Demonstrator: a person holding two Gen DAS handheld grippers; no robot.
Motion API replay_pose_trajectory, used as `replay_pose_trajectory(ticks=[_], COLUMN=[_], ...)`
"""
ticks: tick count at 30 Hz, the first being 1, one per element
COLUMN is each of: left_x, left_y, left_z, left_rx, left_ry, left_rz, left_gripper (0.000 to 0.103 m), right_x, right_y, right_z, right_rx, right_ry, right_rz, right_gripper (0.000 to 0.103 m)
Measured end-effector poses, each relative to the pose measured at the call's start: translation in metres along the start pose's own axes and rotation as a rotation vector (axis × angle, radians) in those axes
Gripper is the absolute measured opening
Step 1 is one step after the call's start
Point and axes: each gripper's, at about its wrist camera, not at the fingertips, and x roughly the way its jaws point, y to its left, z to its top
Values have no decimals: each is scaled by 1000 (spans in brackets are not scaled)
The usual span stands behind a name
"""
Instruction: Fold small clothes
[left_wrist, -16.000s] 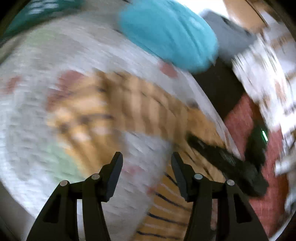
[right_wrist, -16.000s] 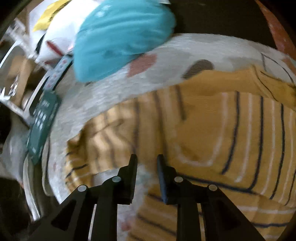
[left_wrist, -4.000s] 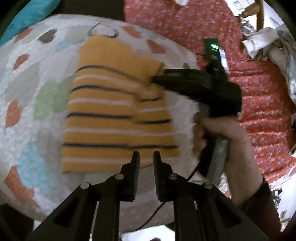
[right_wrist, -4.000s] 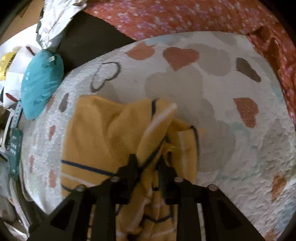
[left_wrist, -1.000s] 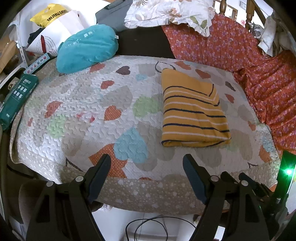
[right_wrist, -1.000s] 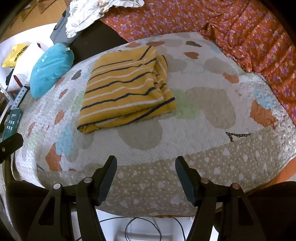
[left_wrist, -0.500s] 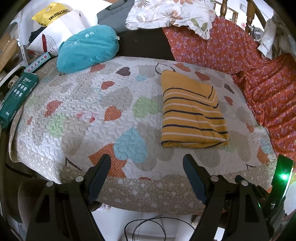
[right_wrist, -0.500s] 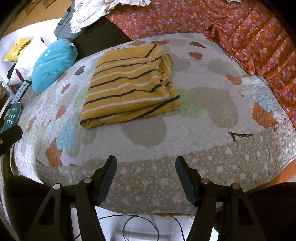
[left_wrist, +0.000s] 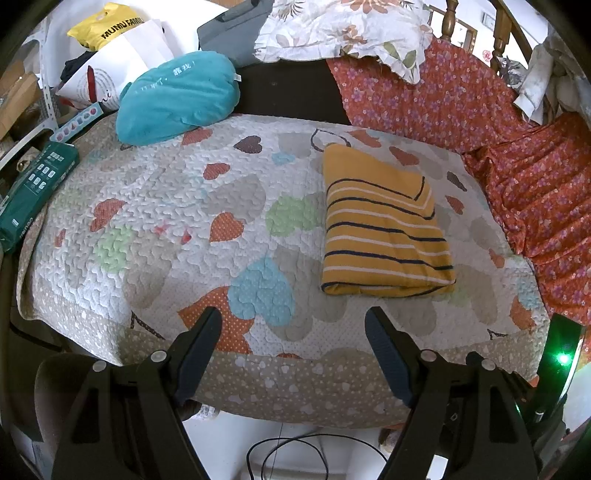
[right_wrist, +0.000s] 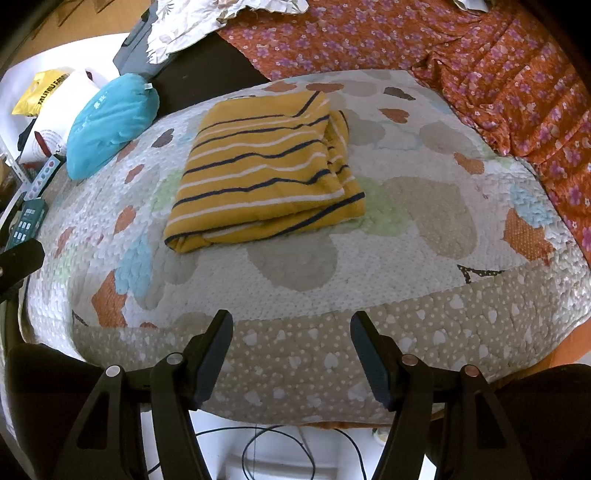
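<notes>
A yellow sweater with navy and white stripes (left_wrist: 384, 225) lies folded into a rectangle on the heart-patterned quilt (left_wrist: 184, 221), right of the middle. It also shows in the right wrist view (right_wrist: 266, 170), at the far centre-left. My left gripper (left_wrist: 293, 332) is open and empty, held back over the quilt's near edge. My right gripper (right_wrist: 291, 332) is open and empty, also over the near edge. Neither touches the sweater.
A teal cushion (left_wrist: 177, 96) sits at the quilt's far left corner. A green box (left_wrist: 29, 192) lies off the left edge. Red floral fabric (left_wrist: 480, 118) covers the right side. A floral pillow (left_wrist: 343, 29) lies at the back. A cable (right_wrist: 258, 450) lies on the floor below.
Both grippers have let go of the sweater, opened and drawn back from it. In the last second the views barely shift; the sweater lies still.
</notes>
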Motion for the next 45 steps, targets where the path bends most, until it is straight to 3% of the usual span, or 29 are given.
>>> replay_pose_trajectory(ticks=[10, 13, 17, 21, 25, 38, 45], left_x=[-5, -11, -35, -67, -93, -79, -44], left_y=[-2, -7, -13, -15, -14, -1, -2], left_z=[1, 1, 2, 7, 13, 15, 4], left_rx=[-2, -1, 32, 25, 12, -43, -34], left_ry=[-17, -43, -186, -341, -430, -308, -158], left_rz=[5, 40, 126, 157, 173, 118, 94], left_gripper=[79, 79, 79, 100, 103, 103, 103], right_x=[-1, -4, -9, -15, -22, -38, -31], right_y=[0, 0, 0, 3, 5, 12, 17], right_z=[0, 0, 1, 1, 3, 7, 5], right_rx=[-4, -7, -13, -22, -33, -63, -80], right_ry=[-3, -7, -20, -36, -62, -116, -96], right_rz=[1, 1, 1, 2, -1, -9, -17], right_gripper=[71, 71, 71, 71, 71, 71, 72])
